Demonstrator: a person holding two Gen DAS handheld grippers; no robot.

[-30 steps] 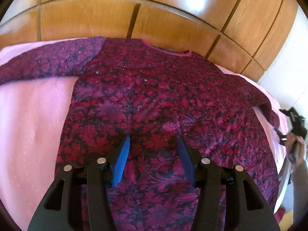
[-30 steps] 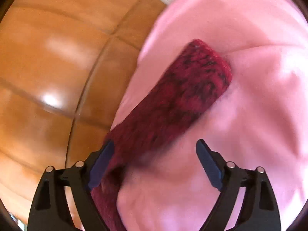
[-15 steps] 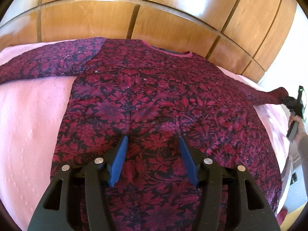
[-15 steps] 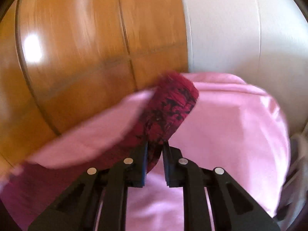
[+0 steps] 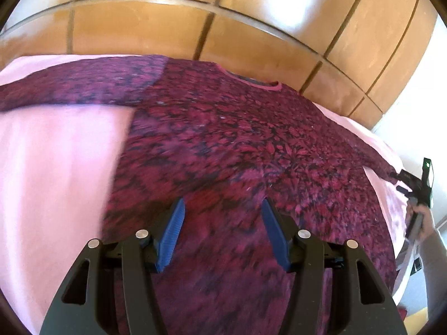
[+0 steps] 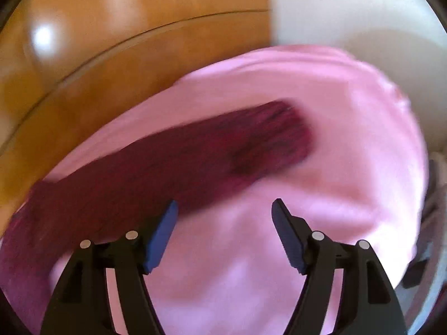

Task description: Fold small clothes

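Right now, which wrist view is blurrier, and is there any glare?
Right wrist view: heavy motion smear over the dark red patterned sleeve and pink bedspread; one glare spot on the glossy wooden panelling. Left wrist view: sharper far off, the red floral long-sleeved top smeared near the fingers; bright glare patches up top.
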